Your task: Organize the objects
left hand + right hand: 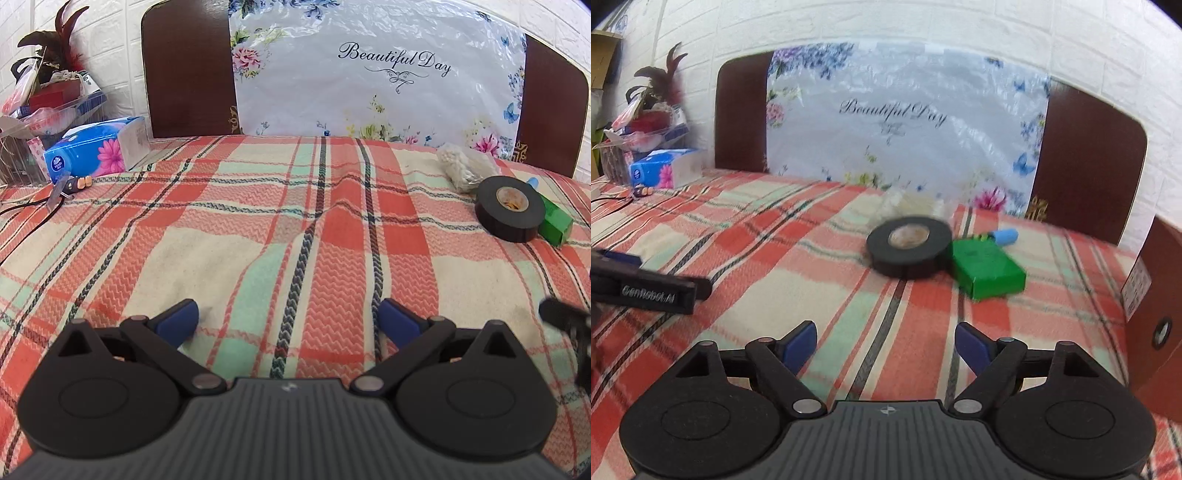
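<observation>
**Both grippers empty over the plaid cloth, tape and box ahead**

Plaid cloth [258, 229] in red, cream and mint covers the surface. Behind it a dark wooden board [188, 74] draped with a floral plastic sheet [369, 81] printed "Beautiful Day".

Left gripper [288, 319]: jaws spread wide, nothing between the blue pads, only cloth below. It hangs low over the near middle of the cloth.

Right gripper [885, 345]: jaws apart, nothing between them. It points toward the tape roll [909, 245], which lies flat further up the cloth, well clear of the pads. This view is blurred.

Black tape roll sits touching a green box [988, 271] on its right side. A small blue cap-like thing [1006, 235] shows just behind the box; cannot tell what it is. A clear bag of pale bits [463, 168] lies just behind the roll.

Far left: a blue tissue pack [96, 149] with a pink flower, a clear bin [48, 114] of clutter behind it, dark red feathers [64, 37] above. A black cable [33, 218] trails across the cloth's left edge.

From the right view, the left gripper's black finger juts in at the left edge, with lettering on it.
</observation>
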Action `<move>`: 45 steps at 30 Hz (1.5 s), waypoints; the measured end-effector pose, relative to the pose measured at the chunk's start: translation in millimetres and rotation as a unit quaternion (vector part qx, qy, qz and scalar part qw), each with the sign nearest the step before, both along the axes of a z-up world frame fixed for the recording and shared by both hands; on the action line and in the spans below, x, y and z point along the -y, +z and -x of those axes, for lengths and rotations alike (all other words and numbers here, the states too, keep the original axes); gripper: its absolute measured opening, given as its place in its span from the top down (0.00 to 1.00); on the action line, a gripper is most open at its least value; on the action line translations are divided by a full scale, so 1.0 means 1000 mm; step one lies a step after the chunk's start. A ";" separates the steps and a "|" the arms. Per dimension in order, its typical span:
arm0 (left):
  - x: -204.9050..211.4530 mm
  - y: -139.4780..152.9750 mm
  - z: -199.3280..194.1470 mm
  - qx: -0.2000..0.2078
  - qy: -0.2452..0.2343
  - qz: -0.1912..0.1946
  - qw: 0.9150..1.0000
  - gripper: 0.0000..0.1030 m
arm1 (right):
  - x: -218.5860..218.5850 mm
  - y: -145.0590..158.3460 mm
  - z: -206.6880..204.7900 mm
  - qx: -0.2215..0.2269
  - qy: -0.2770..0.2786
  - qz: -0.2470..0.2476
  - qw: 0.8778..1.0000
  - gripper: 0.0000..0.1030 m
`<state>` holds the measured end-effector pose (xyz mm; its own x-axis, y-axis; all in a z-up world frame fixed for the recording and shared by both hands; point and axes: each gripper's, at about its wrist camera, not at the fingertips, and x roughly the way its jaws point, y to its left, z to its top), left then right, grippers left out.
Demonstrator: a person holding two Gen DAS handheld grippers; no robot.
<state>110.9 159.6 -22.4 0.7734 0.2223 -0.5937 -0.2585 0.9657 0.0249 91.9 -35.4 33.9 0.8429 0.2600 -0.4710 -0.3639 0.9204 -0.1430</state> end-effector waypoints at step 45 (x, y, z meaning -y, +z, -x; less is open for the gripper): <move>0.090 0.021 0.027 -0.014 -0.116 0.065 0.991 0.08 | 0.120 -0.015 0.129 -0.028 -0.070 0.006 0.997 0.23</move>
<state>83.7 69.1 -1.7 0.7782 -0.0385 -0.6269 -0.0306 0.9946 -0.0990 -37.0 -155.7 18.6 0.8424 0.1359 -0.5214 -0.2402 0.9609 -0.1376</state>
